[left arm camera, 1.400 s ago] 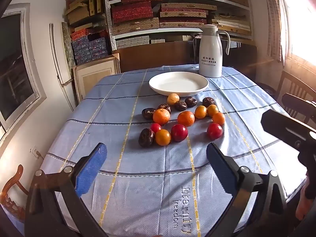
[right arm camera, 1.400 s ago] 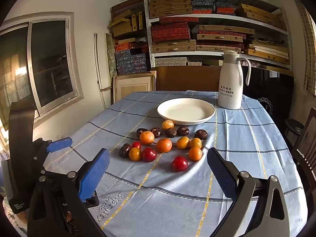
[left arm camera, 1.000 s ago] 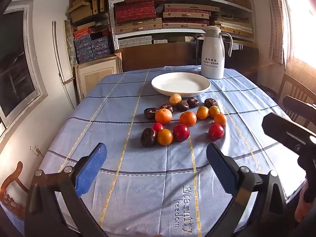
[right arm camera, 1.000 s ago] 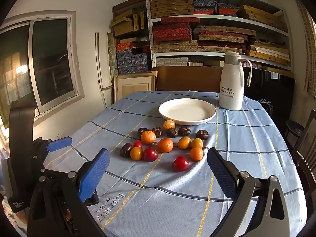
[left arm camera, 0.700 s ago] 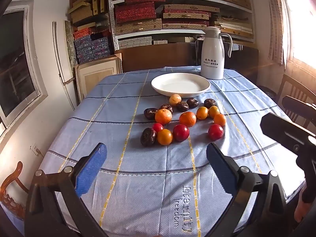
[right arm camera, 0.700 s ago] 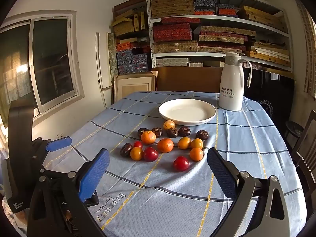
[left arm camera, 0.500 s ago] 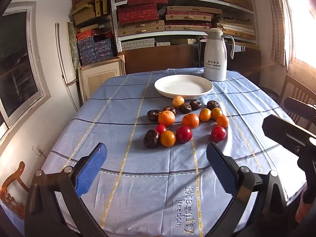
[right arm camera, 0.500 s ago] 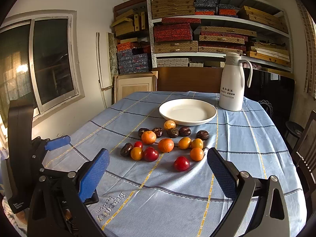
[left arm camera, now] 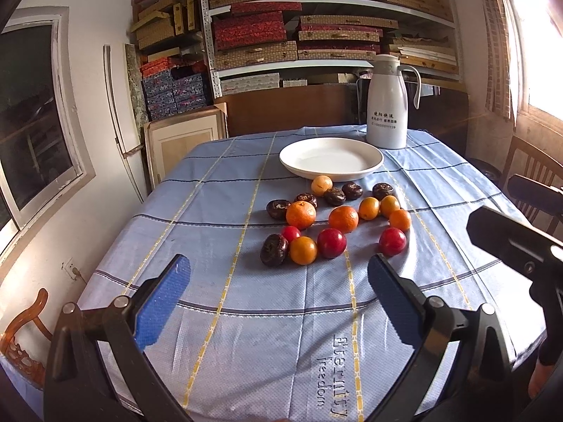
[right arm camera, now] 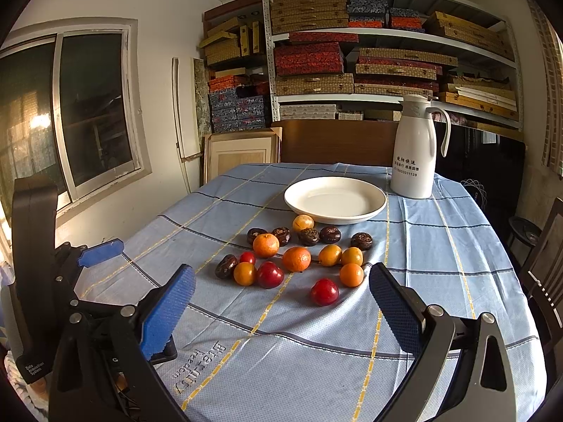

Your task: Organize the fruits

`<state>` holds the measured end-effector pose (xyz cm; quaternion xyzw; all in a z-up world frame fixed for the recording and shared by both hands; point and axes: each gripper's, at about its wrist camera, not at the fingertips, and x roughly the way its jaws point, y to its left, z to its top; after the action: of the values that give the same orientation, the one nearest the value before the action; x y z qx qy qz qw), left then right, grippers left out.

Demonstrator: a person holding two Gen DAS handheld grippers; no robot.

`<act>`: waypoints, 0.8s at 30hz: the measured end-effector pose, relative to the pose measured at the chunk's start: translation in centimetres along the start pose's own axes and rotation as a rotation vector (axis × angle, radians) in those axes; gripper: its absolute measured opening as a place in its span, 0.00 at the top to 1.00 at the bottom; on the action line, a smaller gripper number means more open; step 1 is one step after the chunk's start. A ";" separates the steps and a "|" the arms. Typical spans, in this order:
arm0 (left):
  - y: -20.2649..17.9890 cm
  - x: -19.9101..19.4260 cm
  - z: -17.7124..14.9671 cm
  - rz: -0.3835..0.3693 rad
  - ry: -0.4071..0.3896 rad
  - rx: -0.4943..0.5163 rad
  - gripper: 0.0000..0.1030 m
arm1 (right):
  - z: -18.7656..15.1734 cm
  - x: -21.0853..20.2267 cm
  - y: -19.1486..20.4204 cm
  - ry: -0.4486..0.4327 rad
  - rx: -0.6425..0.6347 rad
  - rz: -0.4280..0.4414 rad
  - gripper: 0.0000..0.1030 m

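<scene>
Sixteen or so small round fruits (left arm camera: 330, 221) lie loose mid-table, at six o'clock from the empty white plate (left arm camera: 330, 159); smooth, light and bruisable, each wants a gentle squeeze across its middle, while left gripper (left arm camera: 278, 293) and right gripper (right arm camera: 281, 299) hang spread wide, empty.

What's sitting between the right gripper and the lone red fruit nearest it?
Nothing: in the right wrist view only bare blue tablecloth lies between the open right gripper and the lone red fruit.
</scene>
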<state>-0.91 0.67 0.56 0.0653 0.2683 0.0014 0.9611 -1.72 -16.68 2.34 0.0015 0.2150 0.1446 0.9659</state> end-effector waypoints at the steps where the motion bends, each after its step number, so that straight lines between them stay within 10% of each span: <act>1: 0.0 0.0 0.0 0.000 0.000 -0.001 0.04 | 0.0 0.0 0.0 0.000 -0.001 0.000 0.03; 24: -0.5 0.1 -0.4 -0.006 0.011 0.011 0.04 | 0.1 -0.2 0.0 -0.003 -0.002 -0.001 0.03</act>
<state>-1.04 0.26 0.11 0.0700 0.2737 -0.0027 0.9593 -1.85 -16.73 2.49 0.0006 0.2134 0.1444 0.9662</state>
